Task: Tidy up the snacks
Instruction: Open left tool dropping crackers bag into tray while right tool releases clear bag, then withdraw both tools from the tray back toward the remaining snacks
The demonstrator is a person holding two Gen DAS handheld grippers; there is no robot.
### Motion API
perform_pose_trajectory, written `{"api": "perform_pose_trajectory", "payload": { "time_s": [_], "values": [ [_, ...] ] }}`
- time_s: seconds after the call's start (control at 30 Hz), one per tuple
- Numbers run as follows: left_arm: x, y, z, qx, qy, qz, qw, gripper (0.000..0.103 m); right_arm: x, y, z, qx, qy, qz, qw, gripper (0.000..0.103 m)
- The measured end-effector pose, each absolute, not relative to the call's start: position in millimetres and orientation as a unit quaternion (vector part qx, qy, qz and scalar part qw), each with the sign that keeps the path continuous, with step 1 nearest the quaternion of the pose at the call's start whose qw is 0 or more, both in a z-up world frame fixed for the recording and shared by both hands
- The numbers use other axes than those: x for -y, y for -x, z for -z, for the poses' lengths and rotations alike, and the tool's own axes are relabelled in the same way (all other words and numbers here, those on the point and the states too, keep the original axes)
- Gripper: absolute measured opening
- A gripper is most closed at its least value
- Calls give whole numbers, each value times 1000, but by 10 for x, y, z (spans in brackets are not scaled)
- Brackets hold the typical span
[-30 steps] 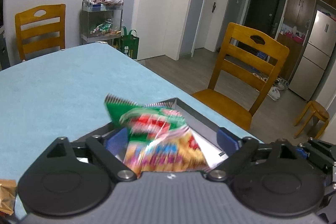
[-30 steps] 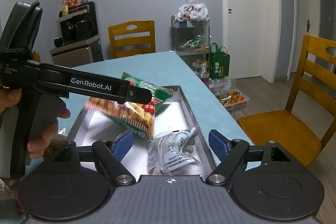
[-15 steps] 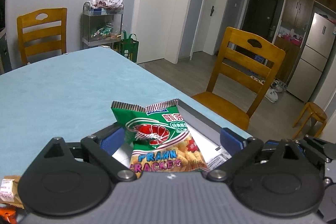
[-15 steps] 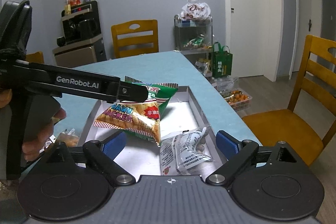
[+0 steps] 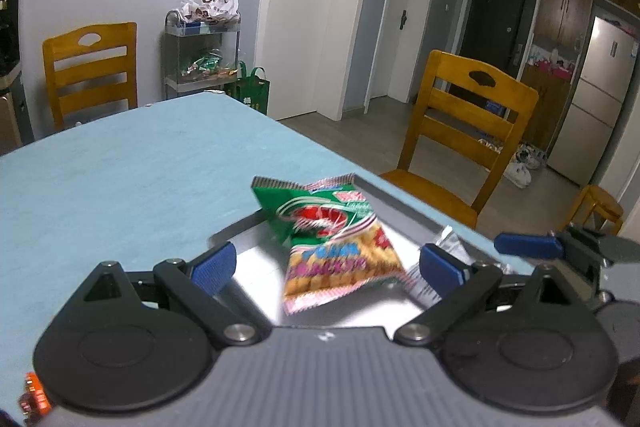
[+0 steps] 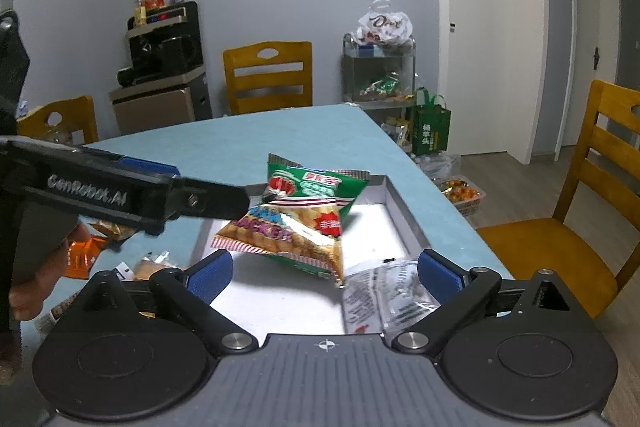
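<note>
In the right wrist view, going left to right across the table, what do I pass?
Orange wrapper → left gripper → prawn cracker bag → clear packet in the tray → wooden chair beside the table.

We see a glossy plastic snack bag [image 6: 304, 223] over a smooth metal tray [image 6: 400, 211], a matt blue cloth tabletop [image 5: 120, 187], and wooden chairs [image 5: 464, 131].

Blue worktop [image 5: 120, 179] flanked by wooden chairs [image 5: 468, 131], metal shelf rack [image 6: 378, 71] beside green bag [image 6: 430, 127], fridge [image 5: 596, 99] behind.
</note>
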State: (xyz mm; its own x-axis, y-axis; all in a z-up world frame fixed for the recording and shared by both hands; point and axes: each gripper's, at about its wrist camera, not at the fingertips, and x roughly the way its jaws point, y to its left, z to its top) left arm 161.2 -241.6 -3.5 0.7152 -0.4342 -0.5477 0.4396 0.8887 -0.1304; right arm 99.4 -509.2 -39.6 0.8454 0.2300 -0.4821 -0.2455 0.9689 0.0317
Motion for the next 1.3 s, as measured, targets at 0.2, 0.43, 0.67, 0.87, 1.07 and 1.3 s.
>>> {"api": "perform_pose_trajectory", "payload": {
  "time_s": [0.2, 0.43, 0.67, 0.87, 1.07, 1.3],
  "values": [
    [2208, -1346, -38, -277, -36, 229, 933, 99, 4942, -974, 358, -252, 26, -131, 958, 101],
    [1854, -1123, -140, -260, -40, 218, 940, 101, 4772, -915, 280, -245, 31, -140, 959, 102],
    [1448, -964, -169, -256, -28, 196, 946, 102, 4621, -841, 240, -232, 40, -133, 963, 103],
    [1173, -841, -199, -252, -25, 185, 950, 102, 4501, -804, 208, -230, 43, -139, 962, 103],
    [917, -779, -170, -246, -22, 157, 956, 102, 4375, -727, 187, -227, 54, -143, 962, 103],
    [595, -792, -70, -259, -5, 116, 959, 102, 4228, -616, 233, -236, 62, -163, 956, 103]
  ]
}}
